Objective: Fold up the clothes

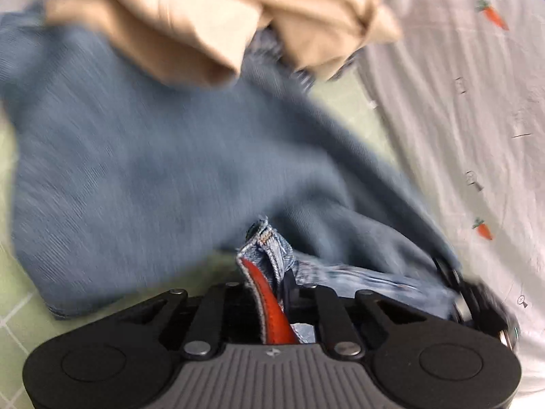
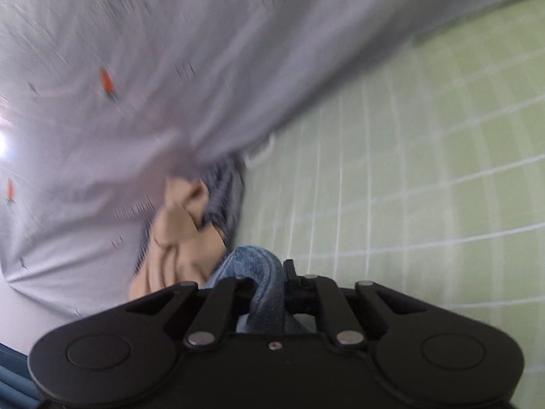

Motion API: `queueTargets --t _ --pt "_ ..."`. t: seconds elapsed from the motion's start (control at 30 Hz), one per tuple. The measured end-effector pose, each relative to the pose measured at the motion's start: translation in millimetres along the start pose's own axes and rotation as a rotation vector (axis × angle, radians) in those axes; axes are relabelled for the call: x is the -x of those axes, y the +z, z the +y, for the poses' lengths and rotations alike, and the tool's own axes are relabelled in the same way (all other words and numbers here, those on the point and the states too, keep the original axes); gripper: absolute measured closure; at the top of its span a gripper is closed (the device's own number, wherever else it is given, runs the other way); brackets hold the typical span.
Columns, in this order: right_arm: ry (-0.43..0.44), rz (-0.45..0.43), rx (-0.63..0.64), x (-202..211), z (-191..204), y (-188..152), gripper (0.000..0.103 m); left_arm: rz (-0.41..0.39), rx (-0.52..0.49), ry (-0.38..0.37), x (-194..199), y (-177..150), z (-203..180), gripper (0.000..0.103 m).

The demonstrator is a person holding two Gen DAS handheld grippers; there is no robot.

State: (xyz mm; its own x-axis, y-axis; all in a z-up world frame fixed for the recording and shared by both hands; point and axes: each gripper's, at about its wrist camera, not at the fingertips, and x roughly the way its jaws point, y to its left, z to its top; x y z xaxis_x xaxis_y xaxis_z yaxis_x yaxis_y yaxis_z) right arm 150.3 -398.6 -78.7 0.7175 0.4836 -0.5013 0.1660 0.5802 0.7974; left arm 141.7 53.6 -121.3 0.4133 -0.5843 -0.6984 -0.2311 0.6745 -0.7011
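My left gripper is shut on the light blue jeans, pinching the waistband with its orange-brown leather patch between the fingers. A grey-blue garment spreads ahead of it, with a beige garment lying on top at the far side. My right gripper is shut on a fold of the same blue jeans. Beyond it lie the beige garment and a bit of the grey-blue garment. Both views are motion-blurred.
A white sheet with small carrot prints fills the right of the left wrist view and the upper left of the right wrist view. A green checked cover lies underneath. The other gripper shows at the left view's right edge.
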Motion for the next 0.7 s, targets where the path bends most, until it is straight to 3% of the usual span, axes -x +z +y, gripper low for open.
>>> queueTargets --t 0.07,0.2,0.4,0.5,0.6,0.7 --pt "-0.042 -0.09 0.041 49 5 -8 0.095 -0.006 -0.009 -0.067 2 -6 -12 0.094" --pt "-0.152 -0.228 0.088 128 5 -31 0.095 0.018 -0.13 -0.133 0 -29 -53 0.094" --pt "-0.328 -0.414 0.04 208 -15 -50 0.095 0.052 -0.196 -0.228 -6 -66 -90 0.095" --pt "-0.445 -0.432 0.058 228 -23 -54 0.094 0.059 -0.258 -0.209 -10 -91 -106 0.095" --pt "-0.546 -0.352 0.098 221 -37 -56 0.091 0.083 -0.247 -0.162 -22 -107 -107 0.095" --pt "-0.639 -0.26 0.133 211 -53 -58 0.078 0.098 -0.212 -0.115 -31 -118 -95 0.095"
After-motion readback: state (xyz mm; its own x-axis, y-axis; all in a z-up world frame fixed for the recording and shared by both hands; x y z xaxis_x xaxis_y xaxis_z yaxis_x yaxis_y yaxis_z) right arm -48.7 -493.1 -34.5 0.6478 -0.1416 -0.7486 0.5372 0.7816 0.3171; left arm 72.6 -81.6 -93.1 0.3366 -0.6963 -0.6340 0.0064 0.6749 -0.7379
